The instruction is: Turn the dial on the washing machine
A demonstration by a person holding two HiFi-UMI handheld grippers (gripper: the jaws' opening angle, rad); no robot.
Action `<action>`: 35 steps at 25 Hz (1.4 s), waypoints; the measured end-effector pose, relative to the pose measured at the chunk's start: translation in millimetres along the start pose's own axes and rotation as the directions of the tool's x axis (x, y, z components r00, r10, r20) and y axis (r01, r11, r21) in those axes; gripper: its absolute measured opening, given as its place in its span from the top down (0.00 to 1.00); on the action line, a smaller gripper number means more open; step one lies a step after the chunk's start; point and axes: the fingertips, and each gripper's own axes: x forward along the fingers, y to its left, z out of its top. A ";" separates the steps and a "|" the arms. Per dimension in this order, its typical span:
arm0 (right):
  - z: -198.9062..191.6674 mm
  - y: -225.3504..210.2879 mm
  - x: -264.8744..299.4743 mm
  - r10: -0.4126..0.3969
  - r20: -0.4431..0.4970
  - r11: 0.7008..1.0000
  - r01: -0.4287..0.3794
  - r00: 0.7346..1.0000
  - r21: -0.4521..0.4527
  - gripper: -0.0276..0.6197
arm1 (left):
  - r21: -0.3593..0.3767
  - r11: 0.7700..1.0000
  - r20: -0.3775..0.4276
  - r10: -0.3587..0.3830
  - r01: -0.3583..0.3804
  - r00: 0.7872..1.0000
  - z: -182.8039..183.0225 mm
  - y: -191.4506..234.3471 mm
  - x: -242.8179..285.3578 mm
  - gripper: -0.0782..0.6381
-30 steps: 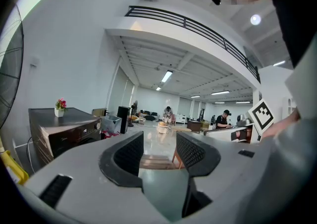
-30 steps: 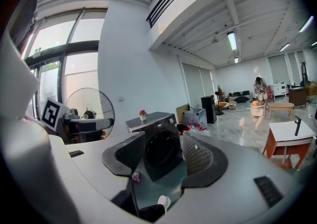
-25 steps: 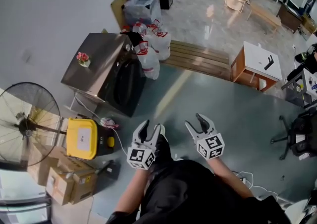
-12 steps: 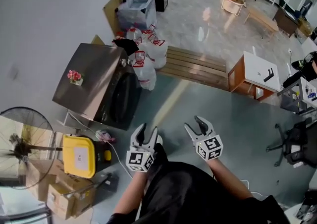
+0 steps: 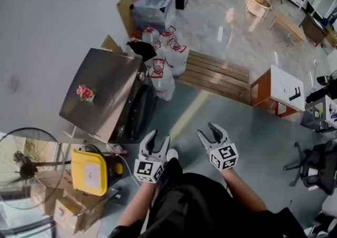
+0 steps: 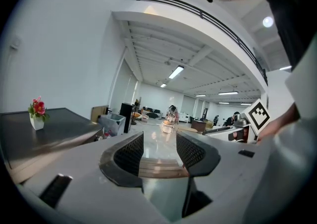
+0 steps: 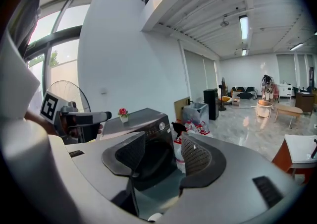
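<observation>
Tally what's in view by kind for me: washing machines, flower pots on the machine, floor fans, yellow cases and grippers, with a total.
Washing machine: 1
Flower pot: 1
Floor fan: 1
Yellow case: 1
Grippers: 2, the left gripper and the right gripper
Total: 6

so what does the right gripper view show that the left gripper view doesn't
Only the right gripper view: the front of the washing machine, with its dial and dark door, plus the fan by the wall.
Only the left gripper view: the wooden slatted platform on the floor, framed by the left gripper. The machine shows only its top there.
Both: the flower pot on top of the machine, and open jaws with nothing held, on the right gripper too.
</observation>
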 end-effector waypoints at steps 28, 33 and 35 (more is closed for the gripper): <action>26.6 51.6 170.9 0.149 -0.043 0.987 -0.151 0.988 -0.046 0.64 | -0.038 0.988 0.053 0.151 -0.149 0.987 28.1 150.7 3.0 0.63; 40.9 54.8 210.9 0.210 -0.049 0.975 -0.213 0.976 -0.060 0.64 | -0.039 0.977 0.063 0.214 -0.212 0.975 32.7 174.6 4.6 0.63; 46.2 52.4 229.3 0.243 -0.053 0.967 -0.246 0.969 -0.066 0.64 | -0.030 0.970 0.064 0.242 -0.241 0.968 34.5 184.4 7.4 0.63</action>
